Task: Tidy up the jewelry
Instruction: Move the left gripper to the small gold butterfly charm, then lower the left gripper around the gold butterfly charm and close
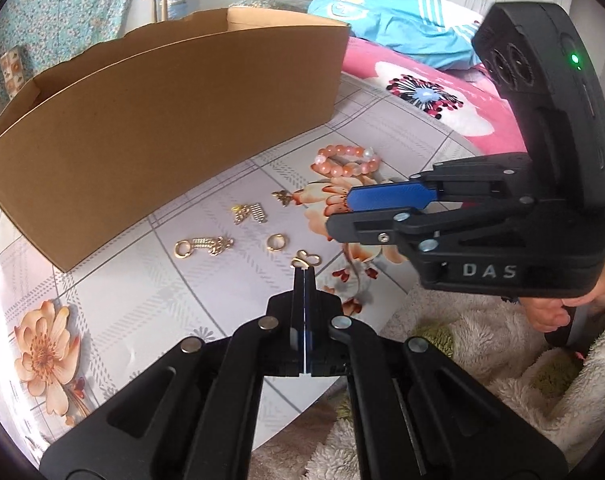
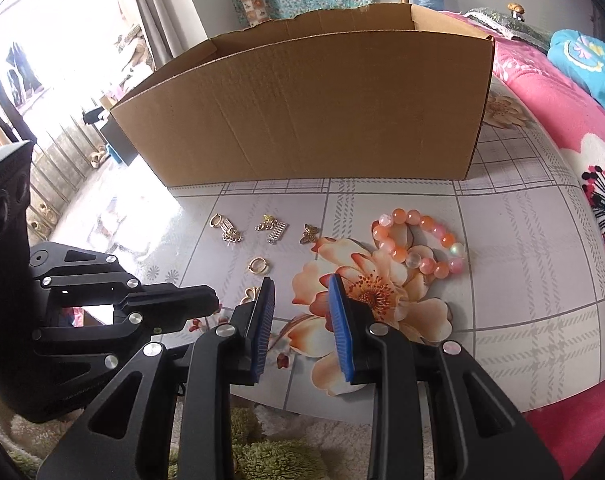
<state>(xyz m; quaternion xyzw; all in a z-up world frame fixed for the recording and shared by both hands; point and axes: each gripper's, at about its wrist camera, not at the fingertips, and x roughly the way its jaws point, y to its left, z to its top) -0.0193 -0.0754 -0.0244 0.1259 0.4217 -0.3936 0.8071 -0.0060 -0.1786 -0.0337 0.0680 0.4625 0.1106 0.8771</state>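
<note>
Our left tool (image 1: 304, 276) was clamped together on the small gold charm (image 1: 305, 259) at the near edge of the surface (image 1: 114, 304). Our right tool (image 2: 301, 294) hung with its pads apart, holding nothing, above the flower print. The bead bracelet (image 2: 420, 240), a gold ring (image 2: 257, 266) and other gold pieces lay before the cardboard box (image 2: 310, 108).
</note>
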